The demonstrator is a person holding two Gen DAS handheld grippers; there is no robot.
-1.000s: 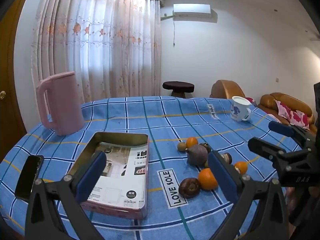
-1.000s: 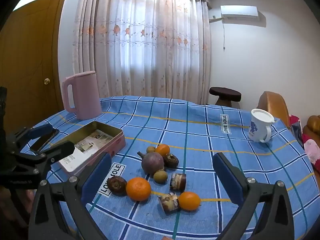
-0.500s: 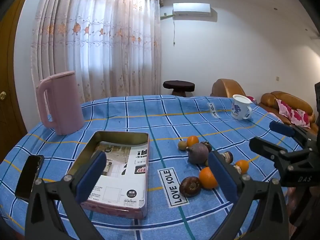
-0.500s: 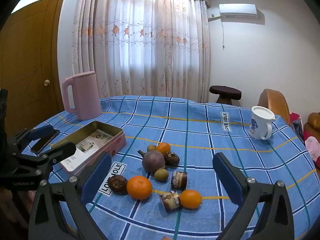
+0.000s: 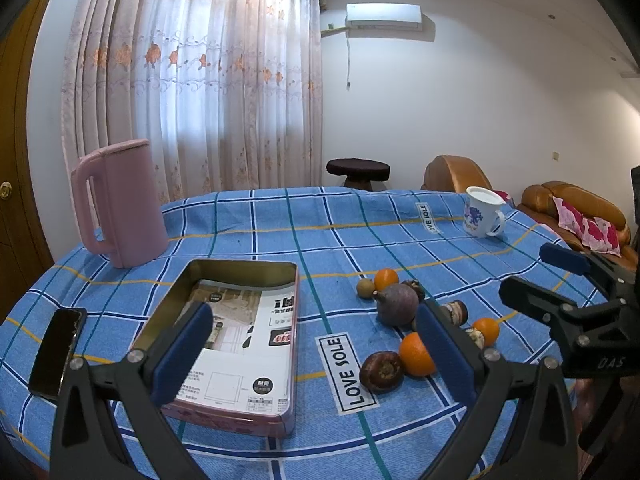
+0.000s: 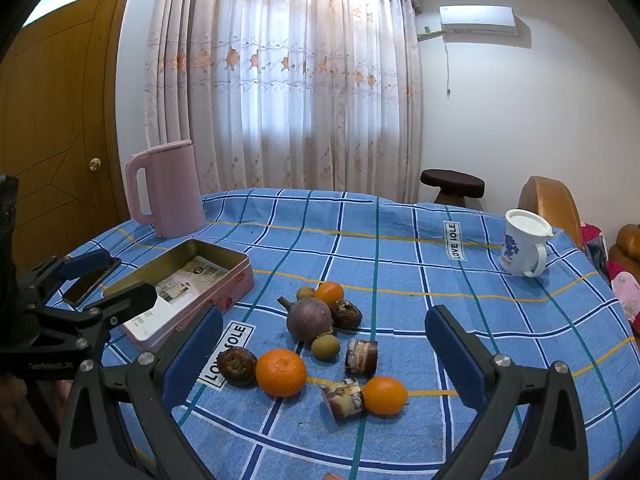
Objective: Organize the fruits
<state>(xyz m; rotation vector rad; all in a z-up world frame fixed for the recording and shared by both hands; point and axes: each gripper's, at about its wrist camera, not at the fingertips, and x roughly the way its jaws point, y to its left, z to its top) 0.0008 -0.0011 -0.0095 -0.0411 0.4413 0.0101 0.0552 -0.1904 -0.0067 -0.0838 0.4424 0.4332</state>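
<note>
A: What is the biggest thing here?

B: The table with a blue checked cloth. At ten o'clock on it stands a pink jug, and at nine o'clock lies an open tin box with printed paper inside.

A: And the fruits?

B: They lie in a loose group near the middle, just right of the box. The purple round fruit is the largest, then a big orange at six o'clock of the group, beside a dark brown fruit.

A: Where are the grippers?

B: The right gripper hangs above the near edge, jaws wide apart and empty; the fruits show between its fingers. The left gripper is also wide open with nothing in it, over the box; the fruits lie at its two o'clock.
</note>
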